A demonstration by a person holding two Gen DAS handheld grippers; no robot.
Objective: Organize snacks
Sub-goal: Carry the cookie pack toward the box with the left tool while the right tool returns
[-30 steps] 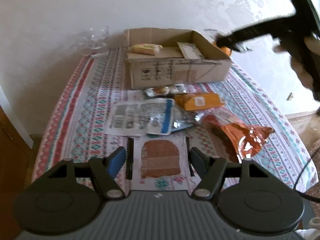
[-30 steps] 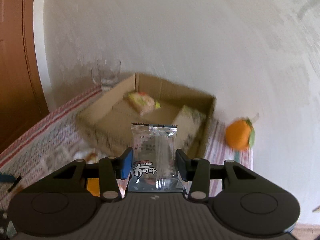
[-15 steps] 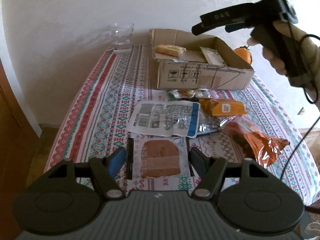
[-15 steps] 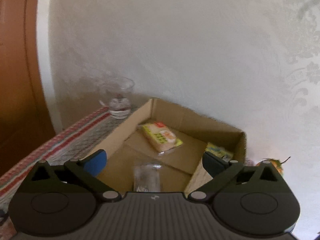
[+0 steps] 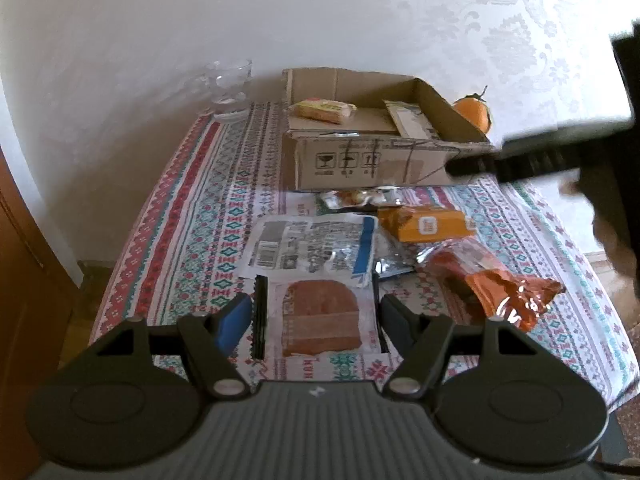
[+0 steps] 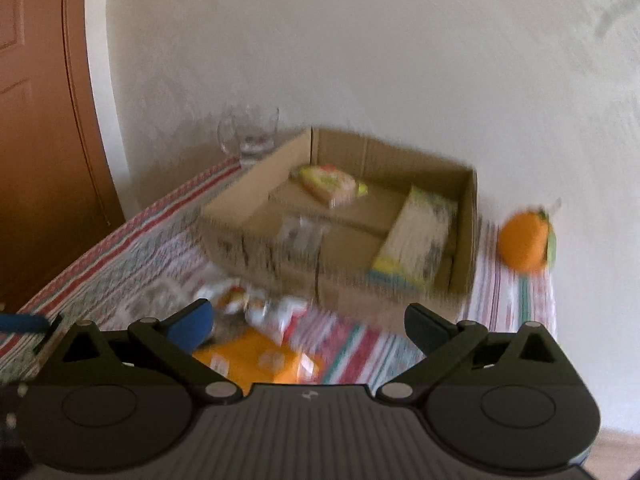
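**Cardboard box at the far edge, loose snacks along the middle**

Patterned cloth in red, teal and white covers the table [image 5: 192, 216], the largest thing in sight. Toward its far edge, close to the wall, stands an open cardboard box [image 5: 360, 164]. Inside the box a yellow snack pack [image 5: 322, 110] lies near the back left corner, a pale flat packet [image 5: 412, 120] leans against the right wall, and a clear packet [image 6: 300, 236], badly blurred, lies near the front wall. An orange [image 5: 474, 112] rests on the cloth just beside the box's right wall, and a drinking glass [image 5: 229, 88] stands at the far left corner of the table, near the wall.

Loose snacks lie on the middle of the cloth in front of the box. A white printed pouch [image 5: 312, 248] with a blue stripe is the widest, and a crumpled orange foil bag [image 5: 492, 284] lies to its right. Nearest the front edge lies a clear packet with a brown cake [image 5: 320, 320]. An orange packet [image 5: 426, 226] lies beyond the foil bag, and a small clear wrapper of sweets [image 5: 362, 198] touches the box's front wall.

Left gripper [image 5: 316, 314] hangs low over the front edge, fingers spread on either side of the cake packet, whether touching it I cannot tell. Right gripper [image 6: 308, 322] hovers before the box with its fingers wide apart and nothing between them.
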